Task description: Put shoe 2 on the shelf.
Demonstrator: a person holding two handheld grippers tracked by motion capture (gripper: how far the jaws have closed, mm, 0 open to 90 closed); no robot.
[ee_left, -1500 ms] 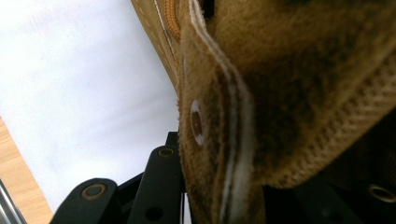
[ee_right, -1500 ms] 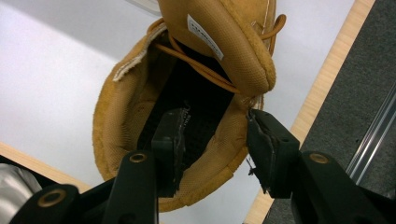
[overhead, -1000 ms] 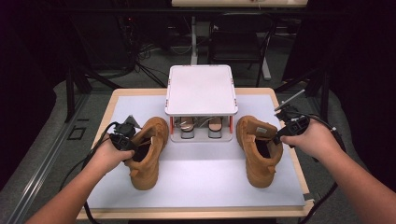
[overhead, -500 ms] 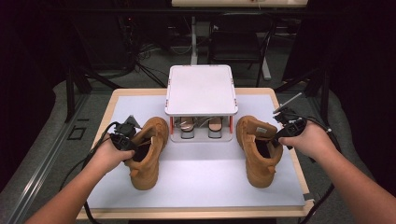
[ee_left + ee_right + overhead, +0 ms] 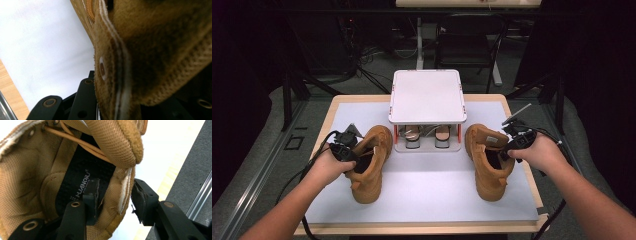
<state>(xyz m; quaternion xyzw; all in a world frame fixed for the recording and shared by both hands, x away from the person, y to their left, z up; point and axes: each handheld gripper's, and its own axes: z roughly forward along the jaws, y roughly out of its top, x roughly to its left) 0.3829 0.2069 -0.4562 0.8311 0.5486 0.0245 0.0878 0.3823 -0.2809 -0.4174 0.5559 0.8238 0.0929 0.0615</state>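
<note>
- A person sits at a table (image 5: 422, 227) covered with a white mat (image 5: 427, 185), holding a black gripper in each hand.
- Two tan boots stand on the mat, toes toward the person, well apart from each other.
- The left boot (image 5: 369, 167) sits at the left of the mat. The left gripper (image 5: 348, 154) is at its collar. In the left gripper view the collar edge (image 5: 117, 75) passes between the jaws, one on each side; whether they press on it I cannot tell.
- The right boot (image 5: 488, 160) sits at the right of the mat. The right gripper (image 5: 508, 150) straddles its collar wall: one jaw is inside the boot above the black insole (image 5: 80, 180), the other outside. The outer jaw stands apart from the wall, so the jaws are spread, not pinching.
- Between the boots, toward the far edge, stands a small white rack (image 5: 427, 95) with a flat top. On its lower shelf sits a pair of shoes (image 5: 427, 136).
- The rack stands just beside both boots' heels.
- Dark floor, cables and chair legs lie beyond the table.
</note>
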